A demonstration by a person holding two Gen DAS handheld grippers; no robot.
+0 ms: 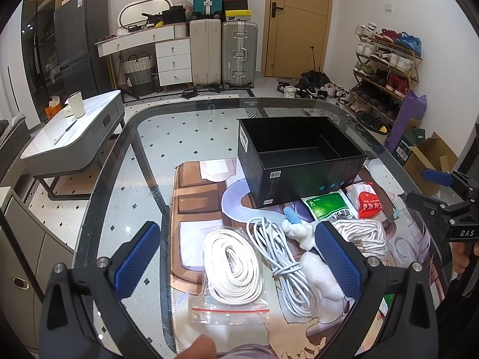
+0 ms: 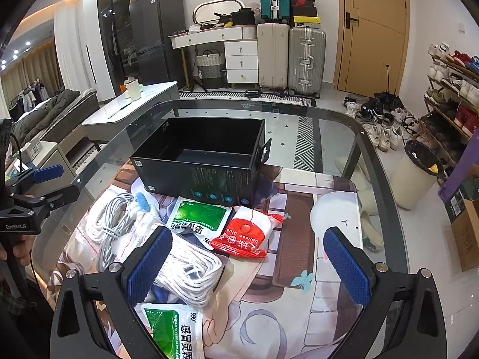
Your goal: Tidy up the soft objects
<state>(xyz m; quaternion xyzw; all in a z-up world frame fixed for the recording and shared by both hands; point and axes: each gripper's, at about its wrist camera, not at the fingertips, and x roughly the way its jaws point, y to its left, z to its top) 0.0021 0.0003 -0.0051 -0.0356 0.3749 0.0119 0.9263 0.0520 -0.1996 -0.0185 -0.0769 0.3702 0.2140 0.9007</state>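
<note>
glass table (image 1: 125, 179): black box (image 1: 299, 161) long axis left-right, open top up.

Bright, even indoor light; glare on glass table (image 1: 125, 161); fisheye-warped, dark corners

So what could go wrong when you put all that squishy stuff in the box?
The grey cable is a loose bundle lying against the plush toy, so lifting one might drag the other along. The flat white cord sits in a slippery clear bag that could slide out of the open left gripper. The black box looks light and empty, so a bump from the right gripper might push it across the glass table.
</note>
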